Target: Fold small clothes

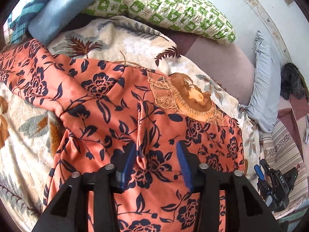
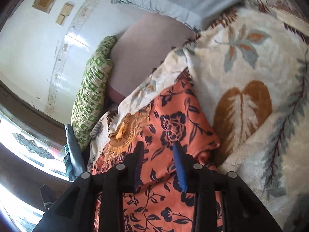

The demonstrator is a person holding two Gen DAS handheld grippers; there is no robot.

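An orange garment with a dark blue flower print (image 1: 108, 104) lies spread on a cream leaf-patterned blanket (image 1: 123, 40); its gold lace collar (image 1: 193, 100) is at the upper right. My left gripper (image 1: 156, 162) hovers over the cloth, open, with a raised ridge of fabric (image 1: 142, 154) standing between the blue pads and not pressed by them. In the right wrist view the same garment (image 2: 173, 127) lies below my right gripper (image 2: 159, 166), which is open over flat cloth with nothing gripped. The right gripper (image 1: 259, 172) also shows at the right edge of the left wrist view, off the garment.
A green checked pillow (image 1: 164, 5), a blue folded cloth (image 1: 63, 5) and a pale blue pillow (image 1: 266, 89) lie at the back of the bed. A mauve sheet (image 1: 222, 63) shows beyond the blanket. A white wall (image 2: 38, 44) and a window (image 2: 29, 145) stand on the left.
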